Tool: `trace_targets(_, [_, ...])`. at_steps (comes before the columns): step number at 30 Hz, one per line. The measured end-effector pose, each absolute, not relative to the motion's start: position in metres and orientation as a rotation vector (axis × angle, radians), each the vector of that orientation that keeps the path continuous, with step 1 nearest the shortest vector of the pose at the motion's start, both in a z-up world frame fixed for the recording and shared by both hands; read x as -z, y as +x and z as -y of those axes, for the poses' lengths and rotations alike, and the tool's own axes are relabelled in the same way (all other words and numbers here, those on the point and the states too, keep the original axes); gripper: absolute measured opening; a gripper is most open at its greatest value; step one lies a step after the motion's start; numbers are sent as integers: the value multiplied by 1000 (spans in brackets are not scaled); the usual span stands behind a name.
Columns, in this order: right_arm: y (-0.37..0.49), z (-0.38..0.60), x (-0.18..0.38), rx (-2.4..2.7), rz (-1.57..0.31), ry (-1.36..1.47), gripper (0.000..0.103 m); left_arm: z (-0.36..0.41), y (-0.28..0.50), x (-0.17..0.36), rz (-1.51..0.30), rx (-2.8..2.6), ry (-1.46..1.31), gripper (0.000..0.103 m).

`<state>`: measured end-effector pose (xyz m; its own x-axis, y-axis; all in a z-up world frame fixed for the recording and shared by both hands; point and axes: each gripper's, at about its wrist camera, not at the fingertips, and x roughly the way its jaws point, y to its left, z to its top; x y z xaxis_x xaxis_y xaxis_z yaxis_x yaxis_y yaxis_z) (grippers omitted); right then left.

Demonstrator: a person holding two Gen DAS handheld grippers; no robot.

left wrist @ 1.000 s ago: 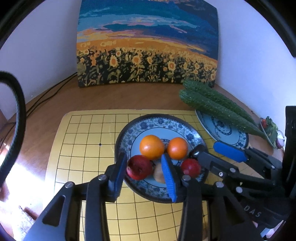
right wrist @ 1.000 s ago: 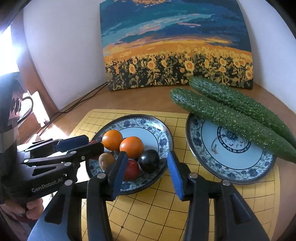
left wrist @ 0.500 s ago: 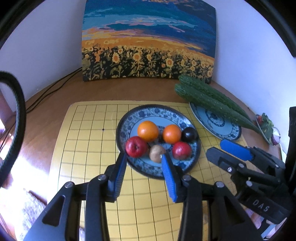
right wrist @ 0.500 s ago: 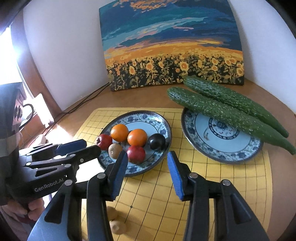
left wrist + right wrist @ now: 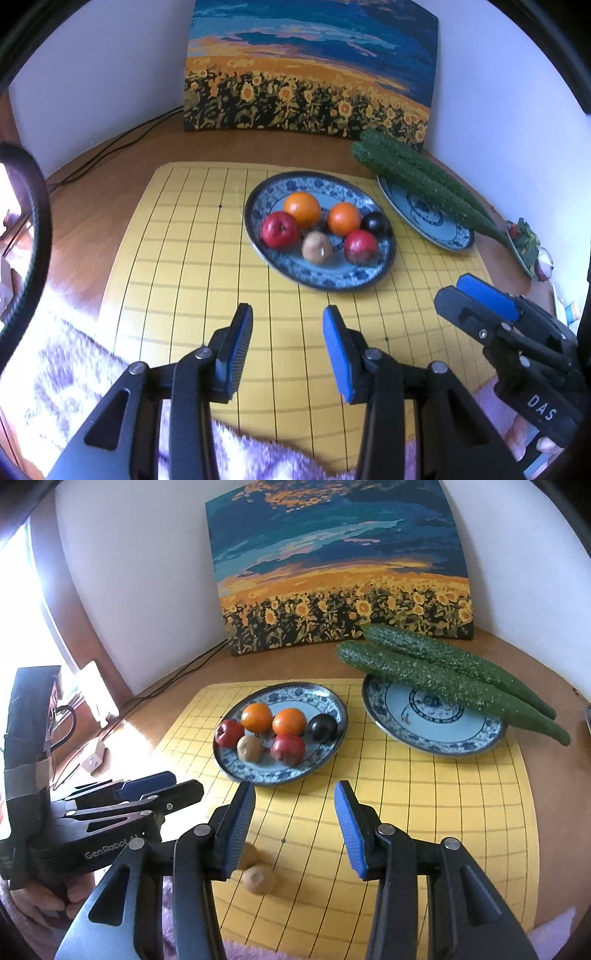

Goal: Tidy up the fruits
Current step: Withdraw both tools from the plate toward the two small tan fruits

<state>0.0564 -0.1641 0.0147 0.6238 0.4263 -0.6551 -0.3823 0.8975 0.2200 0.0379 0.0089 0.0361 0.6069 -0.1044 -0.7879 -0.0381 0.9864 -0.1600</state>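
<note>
left gripper (image 5: pixel 288 334): fingers spread wide, nothing held, hovering over the near part of the mat; black metal arms, ribbed blue pads (image 5: pixel 240 347)
right gripper (image 5: pixel 294 812): fingers also wide apart, nothing between them; same black frame with blue pads (image 5: pixel 349 830)
fruit plate (image 5: pixel 314 275): round, glazed ceramic, blue-and-white floral rim; sits mid-mat, well ahead of both grippers
oranges (image 5: pixel 302 209): two, round, smooth, side by side on the plate's far half
red apples (image 5: pixel 280 230): two, glossy; one at the left of the plate, one at the near right
dark plum (image 5: pixel 375 222): small, round, near-black, shiny, at the right edge of the pile
kiwi on plate (image 5: pixel 317 247): brown, fuzzy, oval, between the two apples
loose kiwis (image 5: pixel 258 879): two brown fuzzy ovals lying on the mat near the right gripper's left finger, off the plate; one is partly hidden behind the pad
second plate (image 5: pixel 432 744): same blue-and-white ceramic, right of the fruit plate
cucumbers (image 5: pixel 443 679): two, long, dark green, bumpy, lying across the second plate's far rim
mat (image 5: pixel 184 258): yellow, flat, black grid lines
surface (image 5: pixel 122 155): brown wood, rounded edge
painting (image 5: pixel 340 572): sunflower field, leaning on a white wall
fabric (image 5: pixel 74 369): purple-white, fuzzy, at the near edge
</note>
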Motion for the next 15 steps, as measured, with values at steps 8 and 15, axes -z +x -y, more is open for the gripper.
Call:
trace_targets(8, [39, 162, -6, -465, -784, 68, 46, -10, 18, -34, -925, 39, -182, 42])
trace_targets(15, [29, 164, 3, -460, -799, 67, 46, -8, 7, -27, -940, 33, -183, 42])
